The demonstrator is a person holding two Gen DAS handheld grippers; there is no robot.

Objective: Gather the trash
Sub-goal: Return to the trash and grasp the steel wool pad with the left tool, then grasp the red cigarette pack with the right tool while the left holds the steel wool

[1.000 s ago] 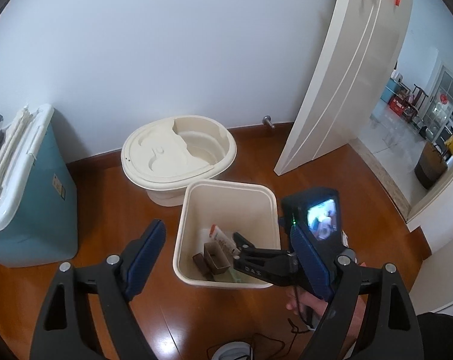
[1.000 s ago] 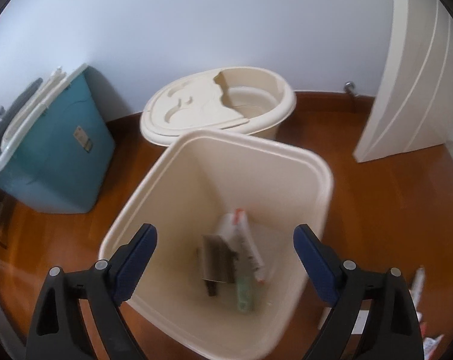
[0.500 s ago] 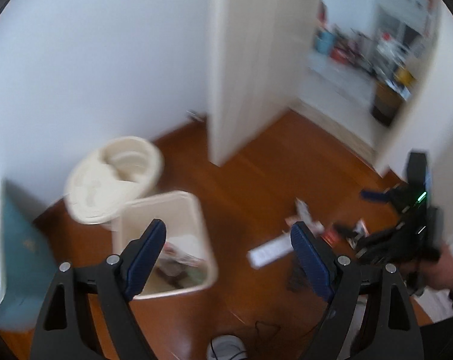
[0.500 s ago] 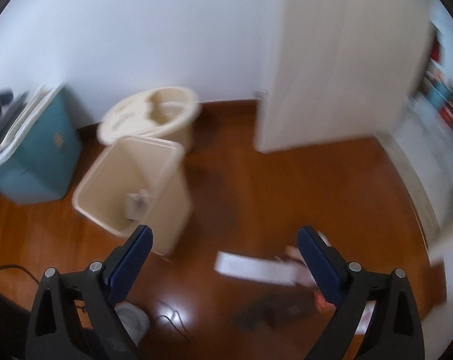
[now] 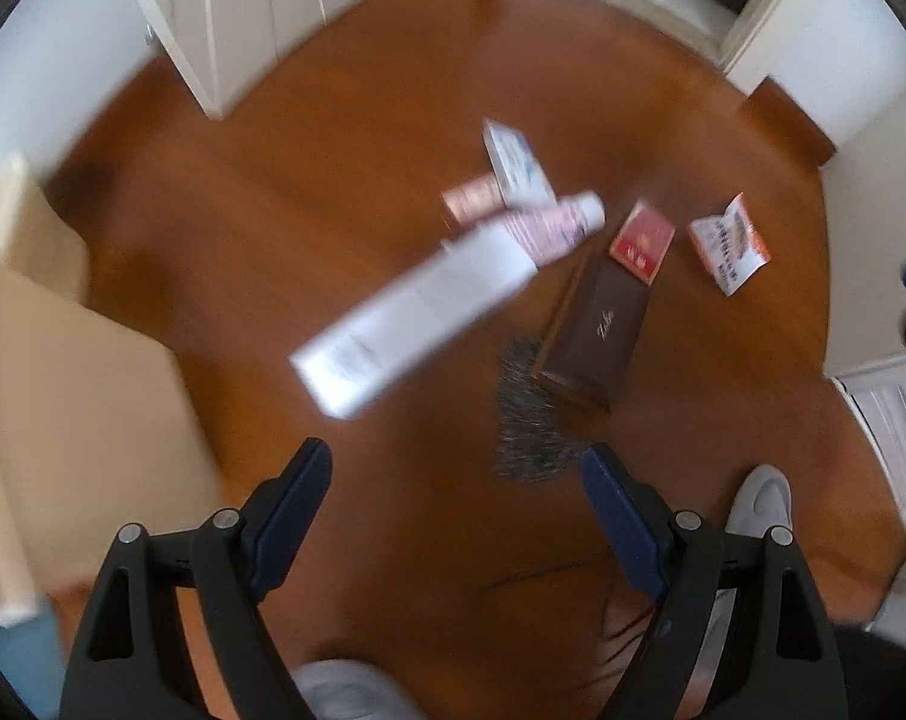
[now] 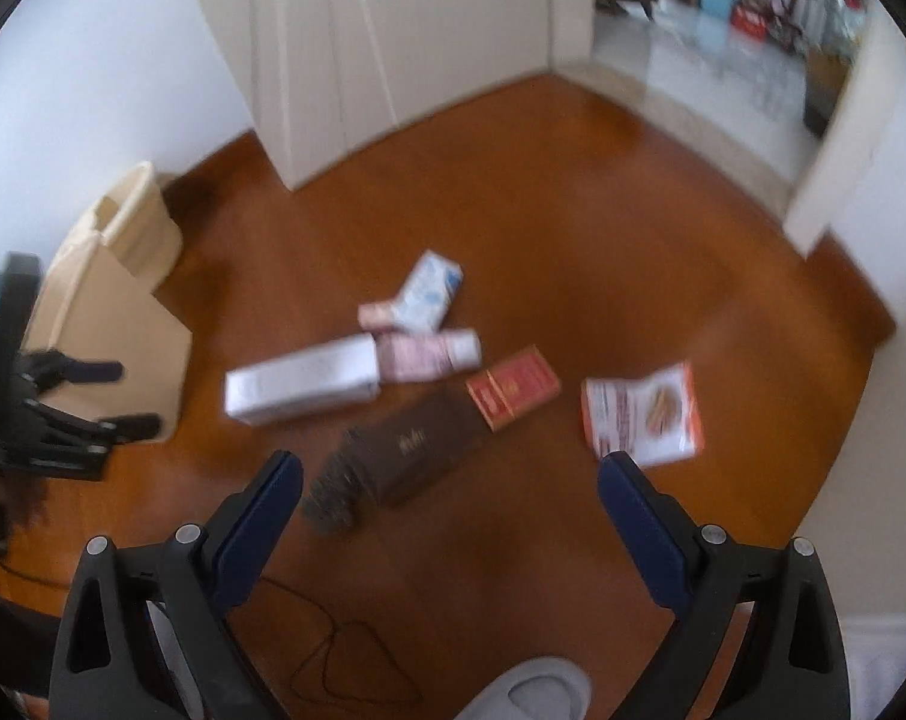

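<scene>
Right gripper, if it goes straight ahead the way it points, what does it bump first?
Probably the dark brown rectangular box lying on the wooden floor. It sits centred between the open right gripper's blue fingers. The picture is blurry, so depth is a guess.

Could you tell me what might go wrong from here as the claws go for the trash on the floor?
The long white box touches the pink tube, so lifting one could drag the other. The brown box partly hides a dark bristly item, which a grasp could miss. The bin stands close to the pile, so a swinging left claw might bump it. Both views are blurred, so aim may be off.
</scene>
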